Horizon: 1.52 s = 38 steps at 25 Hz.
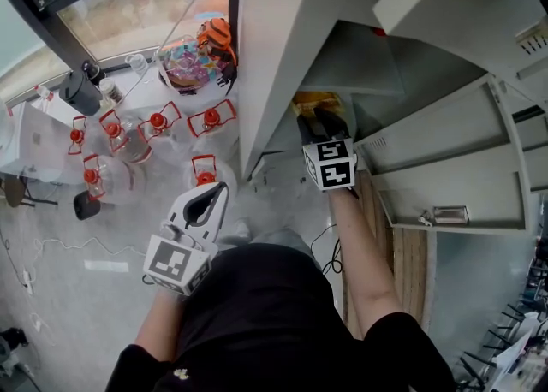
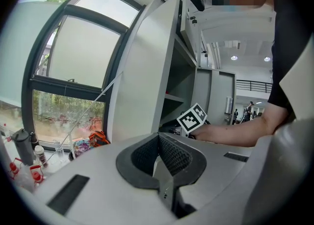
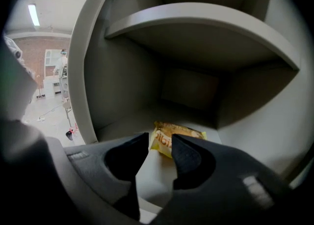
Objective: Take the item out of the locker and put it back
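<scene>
Yellow snack packet (image 3: 179, 131) lies inside the locker (image 3: 122, 71), just ahead of your right gripper (image 3: 160, 141), jaws released and empty; left gripper (image 2: 159, 143) is clenched, empty. Withdraw straight, or a jaw may drag the packet out.

Tall grey metal locker (image 1: 274, 56) fills 12 to 3 o'clock of head view. Yellow crinkled plastic snack packet (image 3: 176, 135) lies on compartment floor inside, with shelf above. Right gripper (image 3: 161, 146) at packet's 6 o'clock, in locker opening; packet's near end just beyond fingers (image 3: 189, 157). Left gripper (image 1: 208, 204) outside locker, at right gripper's 8 o'clock. Clear glass clip-top jars (image 1: 158, 121) at 10 o'clock, left of locker, by window.
</scene>
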Available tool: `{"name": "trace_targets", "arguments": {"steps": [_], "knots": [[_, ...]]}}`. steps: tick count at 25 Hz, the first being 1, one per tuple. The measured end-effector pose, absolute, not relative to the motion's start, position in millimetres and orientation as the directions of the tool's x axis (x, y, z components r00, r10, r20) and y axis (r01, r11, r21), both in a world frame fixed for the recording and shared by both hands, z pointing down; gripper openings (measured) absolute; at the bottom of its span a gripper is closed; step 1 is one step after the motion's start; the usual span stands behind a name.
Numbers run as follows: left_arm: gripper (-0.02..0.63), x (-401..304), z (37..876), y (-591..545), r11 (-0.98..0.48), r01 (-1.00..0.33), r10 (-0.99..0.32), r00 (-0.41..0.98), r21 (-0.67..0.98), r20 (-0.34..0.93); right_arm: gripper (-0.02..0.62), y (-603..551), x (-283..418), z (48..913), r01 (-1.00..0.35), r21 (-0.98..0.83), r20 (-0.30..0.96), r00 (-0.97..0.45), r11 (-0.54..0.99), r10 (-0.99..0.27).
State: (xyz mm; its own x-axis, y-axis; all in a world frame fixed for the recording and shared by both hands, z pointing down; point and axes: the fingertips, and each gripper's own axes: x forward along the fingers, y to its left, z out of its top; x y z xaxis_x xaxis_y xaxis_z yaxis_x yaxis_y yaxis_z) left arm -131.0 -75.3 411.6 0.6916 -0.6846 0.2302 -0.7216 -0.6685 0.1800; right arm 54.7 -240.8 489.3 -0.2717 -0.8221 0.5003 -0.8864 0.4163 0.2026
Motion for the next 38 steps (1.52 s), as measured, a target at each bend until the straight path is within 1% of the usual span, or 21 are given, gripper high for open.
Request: {"name": "trace_targets", "arguments": {"steps": [5, 10, 16, 19, 22, 24, 26, 27, 38], "knots": [[0.012, -124.2, 407.9, -84.7, -0.675, -0.717, -0.682, 0.696, 0.175, 0.225, 0.144, -221.4, 59.1, 470.4, -0.900, 0.175, 0.474, -0.279, 0.400, -0.835], [0.011, -92.7, 403.2, -82.3, -0.702, -0.675, -0.638, 0.738, 0.228, 0.221, 0.135, -195.0, 70.5, 454.4, -0.911, 0.117, 0.448, -0.306, 0.394, -0.840], [0.011, -59.3, 409.4, -78.3, -0.754, -0.632, -0.600, 0.774, 0.181, 0.200, 0.130, -157.7, 89.7, 432.7, -0.917, 0.074, 0.414, -0.328, 0.391, -0.849], [0.011, -41.3, 402.7, -75.9, -0.742, -0.635, -0.599, 0.772, 0.216, 0.212, 0.103, -139.8, 100.5, 419.1, -0.918, 0.070, 0.392, -0.335, 0.391, -0.857], [0.012, -24.9, 403.4, -73.6, -0.764, -0.615, -0.581, 0.787, 0.195, 0.207, 0.074, -124.3, 110.3, 403.9, -0.919, 0.057, 0.362, -0.346, 0.391, -0.866], [0.011, -14.0, 400.3, -72.6, -0.758, -0.618, -0.581, 0.786, 0.210, 0.213, 0.054, -113.5, 116.2, 396.0, -0.919, 0.048, 0.346, -0.352, 0.391, -0.870], [0.012, -4.1, 401.0, -70.7, -0.768, -0.608, -0.573, 0.793, 0.203, 0.205, 0.010, -102.8, 121.4, 390.5, -0.920, 0.041, 0.339, -0.353, 0.389, -0.872], [0.012, 0.8, 401.3, -69.8, -0.775, -0.600, -0.568, 0.799, 0.198, 0.198, 0.000, -97.8, 123.4, 388.4, -0.921, 0.037, 0.337, -0.355, 0.389, -0.872], [0.011, 34.8, 405.1, -65.6, -0.788, -0.575, -0.537, 0.817, 0.220, 0.211, -0.003, -52.3, 146.3, 371.9, -0.925, -0.026, 0.299, -0.369, 0.379, -0.880]]}}
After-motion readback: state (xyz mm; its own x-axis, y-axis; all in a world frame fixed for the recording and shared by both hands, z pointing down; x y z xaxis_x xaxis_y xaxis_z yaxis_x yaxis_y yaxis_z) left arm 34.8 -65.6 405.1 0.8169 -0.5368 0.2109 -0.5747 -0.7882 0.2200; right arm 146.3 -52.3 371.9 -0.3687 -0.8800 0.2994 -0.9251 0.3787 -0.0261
